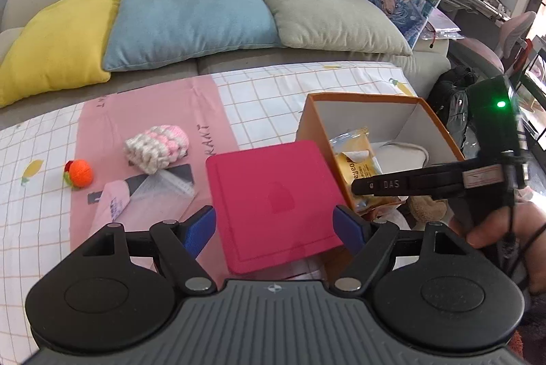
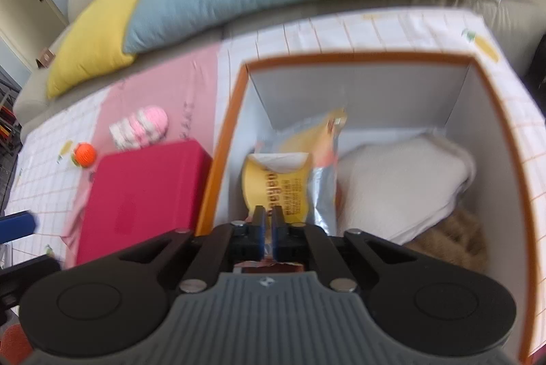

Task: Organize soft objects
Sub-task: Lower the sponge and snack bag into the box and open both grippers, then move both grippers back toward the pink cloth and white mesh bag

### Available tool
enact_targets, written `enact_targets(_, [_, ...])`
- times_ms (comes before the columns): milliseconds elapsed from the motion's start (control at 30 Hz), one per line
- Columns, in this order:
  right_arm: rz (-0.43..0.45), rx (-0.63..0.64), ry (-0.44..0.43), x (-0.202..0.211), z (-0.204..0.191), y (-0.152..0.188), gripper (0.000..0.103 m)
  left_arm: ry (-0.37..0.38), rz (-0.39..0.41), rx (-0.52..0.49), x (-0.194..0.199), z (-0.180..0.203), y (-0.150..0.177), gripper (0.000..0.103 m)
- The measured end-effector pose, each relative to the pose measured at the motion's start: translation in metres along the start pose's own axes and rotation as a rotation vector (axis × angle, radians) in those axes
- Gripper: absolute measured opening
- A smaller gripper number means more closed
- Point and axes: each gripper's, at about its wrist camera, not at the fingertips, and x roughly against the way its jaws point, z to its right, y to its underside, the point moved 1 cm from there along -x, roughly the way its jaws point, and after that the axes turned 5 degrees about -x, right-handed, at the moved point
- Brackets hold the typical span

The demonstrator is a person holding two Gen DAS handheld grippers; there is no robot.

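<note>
The right gripper reaches down into the orange box, its blue-padded fingers drawn nearly together with only a thin slit between them. They are pinched on the near end of a yellow snack packet, a crinkly pouch with a yellow printed front, brown lettering and a silver foil side. The packet lies against the box's left wall. Behind it a second yellow pouch leans toward the far left corner. To its right a cream plush cushion fills most of the floor of the box, and a tan furry item lies at the near right corner under it.

The left gripper is wide open, its blue pads standing either side of a flat magenta lid without touching it. The lid rests tilted against the left wall of the box.

The box stands near the right edge of a checked white and pink blanket. Toward the blanket's left edge lie an orange yarn ball, a pink and white knitted piece and a clear plastic bag with a pink item beside it. Beyond the blanket's far edge, a yellow pillow, a blue pillow and a grey-green pillow lean on the sofa back.
</note>
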Motion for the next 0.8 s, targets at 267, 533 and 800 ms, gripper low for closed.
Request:
enact_targets(267, [0.048,0.046,0.029,0.015,-0.010,0.007,0.002,-0.013,0.037,0.016,0.019,-0.013,0.014,0.086])
enact_targets(533, [0.222,0.191,0.052,0.080,-0.045,0.040,0.007,-0.009,0.123,-0.080,0.045,-0.007,0.030,0.075])
enact_targets(800, [0.303,0.250,-0.036,0.109,-0.093,0.088,0.031,-0.022,0.158,-0.033,0.061,-0.035,0.054,0.060])
